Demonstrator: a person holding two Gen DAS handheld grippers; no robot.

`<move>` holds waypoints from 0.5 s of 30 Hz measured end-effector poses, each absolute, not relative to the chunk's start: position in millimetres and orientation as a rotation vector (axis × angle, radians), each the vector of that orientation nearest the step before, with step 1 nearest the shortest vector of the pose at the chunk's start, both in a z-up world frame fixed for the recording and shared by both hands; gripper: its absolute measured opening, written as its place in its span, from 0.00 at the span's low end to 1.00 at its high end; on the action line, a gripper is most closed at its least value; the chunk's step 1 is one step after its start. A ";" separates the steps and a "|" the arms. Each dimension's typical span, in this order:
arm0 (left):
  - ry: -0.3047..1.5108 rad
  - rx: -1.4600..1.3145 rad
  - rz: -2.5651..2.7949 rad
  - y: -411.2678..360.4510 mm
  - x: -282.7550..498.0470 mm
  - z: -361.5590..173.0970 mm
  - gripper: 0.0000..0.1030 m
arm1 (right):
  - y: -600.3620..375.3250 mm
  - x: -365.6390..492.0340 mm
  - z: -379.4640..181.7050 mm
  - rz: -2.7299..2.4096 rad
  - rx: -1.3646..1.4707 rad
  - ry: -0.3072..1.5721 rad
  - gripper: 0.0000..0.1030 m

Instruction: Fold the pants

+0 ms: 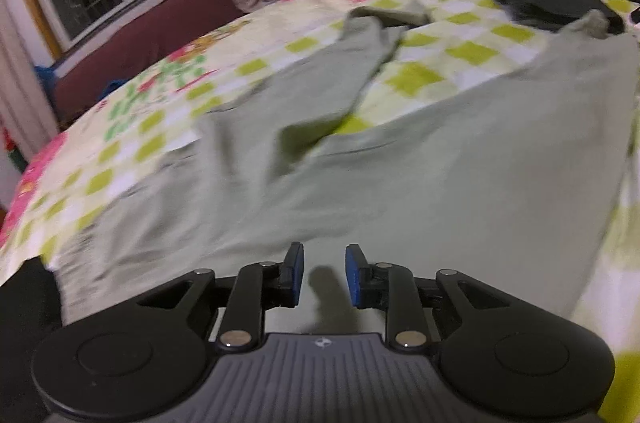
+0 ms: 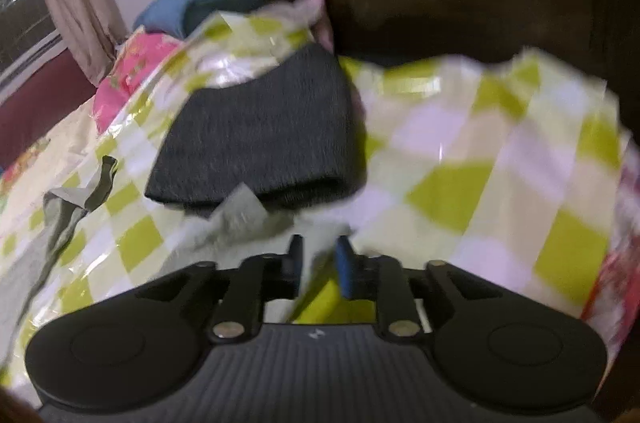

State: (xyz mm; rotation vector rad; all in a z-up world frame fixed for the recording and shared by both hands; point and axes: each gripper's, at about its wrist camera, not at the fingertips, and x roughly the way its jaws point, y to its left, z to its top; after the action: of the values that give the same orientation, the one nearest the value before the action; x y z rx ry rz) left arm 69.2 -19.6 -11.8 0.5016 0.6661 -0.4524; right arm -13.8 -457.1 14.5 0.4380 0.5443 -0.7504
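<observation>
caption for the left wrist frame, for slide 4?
Open left gripper hovering over pale green pants spread on a green-checked bed cover.

Both grippers in view.
Left gripper (image 1: 324, 273) jaws parted, empty; right gripper (image 2: 320, 265) jaws gripping pale cloth.
</observation>
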 end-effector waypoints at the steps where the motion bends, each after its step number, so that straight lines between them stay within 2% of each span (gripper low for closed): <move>1: 0.679 0.508 -0.431 -10.9 72.5 -13.8 0.43 | -445.7 -6.3 19.4 -0.719 0.394 0.548 0.23; 3: 0.711 0.530 -0.379 10.0 79.7 -25.2 0.45 | -419.2 10.2 24.7 -0.628 0.333 0.555 0.23; 7: 0.735 0.491 -0.315 44.4 79.2 -28.7 0.47 | -370.7 53.3 6.9 -0.374 0.286 0.706 0.36; 11: 0.699 0.489 -0.294 75.2 69.6 -8.5 0.47 | -351.6 97.2 -29.5 -0.400 0.235 0.950 0.34; 15: 0.631 0.513 -0.265 104.4 86.7 12.4 0.51 | -313.8 115.2 5.2 -0.287 0.056 0.844 0.36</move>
State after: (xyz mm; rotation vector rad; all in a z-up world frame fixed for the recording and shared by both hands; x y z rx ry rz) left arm 86.7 104.4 12.4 0.5126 0.6309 -0.2650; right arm 115.2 -313.8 5.2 0.0563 0.8435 -0.2867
